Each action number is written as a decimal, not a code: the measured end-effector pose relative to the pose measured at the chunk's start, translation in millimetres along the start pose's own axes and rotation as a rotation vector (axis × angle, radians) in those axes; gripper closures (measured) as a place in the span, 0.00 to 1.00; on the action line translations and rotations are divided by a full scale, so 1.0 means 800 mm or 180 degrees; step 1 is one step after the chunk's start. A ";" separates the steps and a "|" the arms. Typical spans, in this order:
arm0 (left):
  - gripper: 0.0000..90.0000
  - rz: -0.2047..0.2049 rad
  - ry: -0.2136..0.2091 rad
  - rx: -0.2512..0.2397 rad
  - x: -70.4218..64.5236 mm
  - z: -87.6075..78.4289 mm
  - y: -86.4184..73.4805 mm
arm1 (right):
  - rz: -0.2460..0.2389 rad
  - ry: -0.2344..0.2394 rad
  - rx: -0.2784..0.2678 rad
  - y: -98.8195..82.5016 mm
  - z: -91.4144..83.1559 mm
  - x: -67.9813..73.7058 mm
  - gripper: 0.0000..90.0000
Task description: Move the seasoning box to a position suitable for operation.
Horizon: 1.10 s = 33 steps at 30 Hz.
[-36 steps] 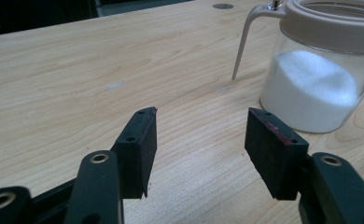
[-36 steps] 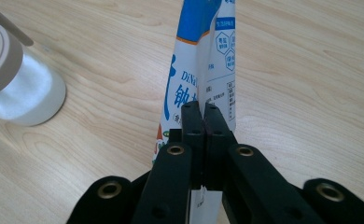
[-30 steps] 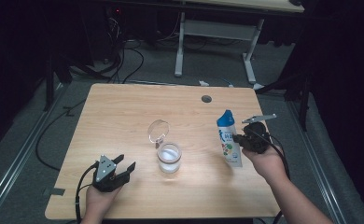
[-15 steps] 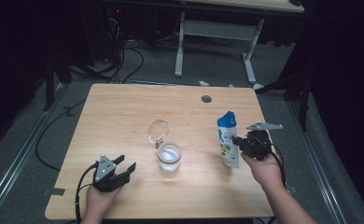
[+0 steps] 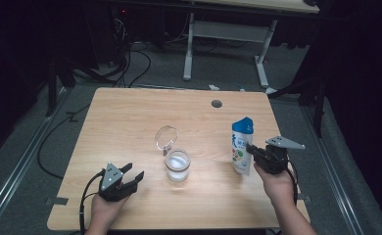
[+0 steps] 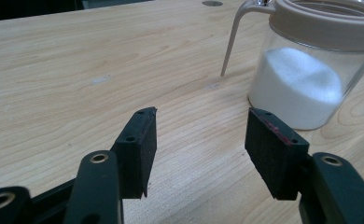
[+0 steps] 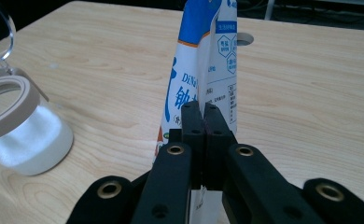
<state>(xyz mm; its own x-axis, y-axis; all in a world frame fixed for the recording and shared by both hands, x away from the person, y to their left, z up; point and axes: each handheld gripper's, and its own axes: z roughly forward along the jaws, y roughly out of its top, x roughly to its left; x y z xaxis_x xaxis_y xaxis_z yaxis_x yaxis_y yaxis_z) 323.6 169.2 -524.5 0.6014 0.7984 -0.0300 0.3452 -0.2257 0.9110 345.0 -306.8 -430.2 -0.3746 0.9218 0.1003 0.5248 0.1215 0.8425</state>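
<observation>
Jar (image 5: 178,165) (mid-table) blocks crossing.

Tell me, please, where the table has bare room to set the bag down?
The far left quarter of the table is bare, as is the front strip between the jar and the bag. It is crowded around the jar and beside the right gripper.

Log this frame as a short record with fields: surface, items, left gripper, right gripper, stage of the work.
surface: wooden table
items: glass jar part full of white powder, lid flipped open; blue and white pouch standing upright
left gripper: open, nothing between the jaws, resting on the table near the jar
right gripper: shut on the pouch edge
stage: pouch gripped, upright beside the jar, nothing pouring
</observation>
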 end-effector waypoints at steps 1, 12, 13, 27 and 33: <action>0.49 -0.0003 0.0001 0.0001 0.000 0.000 0.000 | -0.0002 -0.0005 -0.0013 -0.001 0.000 0.000 1.00; 0.49 0.0026 -0.0011 -0.0001 0.000 0.000 0.000 | 0.0042 -0.0051 -0.0350 -0.012 -0.001 -0.007 1.00; 0.49 0.0041 -0.0010 0.0013 -0.001 0.000 0.000 | 0.0041 -0.0048 -0.0369 -0.012 0.000 -0.008 1.00; 0.49 0.0075 -0.0029 0.0011 -0.001 0.001 -0.001 | 0.0009 -0.0088 -0.0718 -0.022 0.009 -0.007 1.00; 0.49 0.0058 -0.0030 0.0007 -0.001 0.000 -0.001 | -0.0017 -0.0159 -0.0868 -0.030 0.017 -0.015 1.00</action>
<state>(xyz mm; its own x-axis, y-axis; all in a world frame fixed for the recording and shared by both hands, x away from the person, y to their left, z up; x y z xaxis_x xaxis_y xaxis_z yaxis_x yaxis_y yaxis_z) 322.9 168.6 -525.4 0.6143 0.7889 -0.0172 0.3355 -0.2414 0.9106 347.0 -315.6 -458.6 -0.3351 0.9392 0.0750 0.2951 0.0290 0.9550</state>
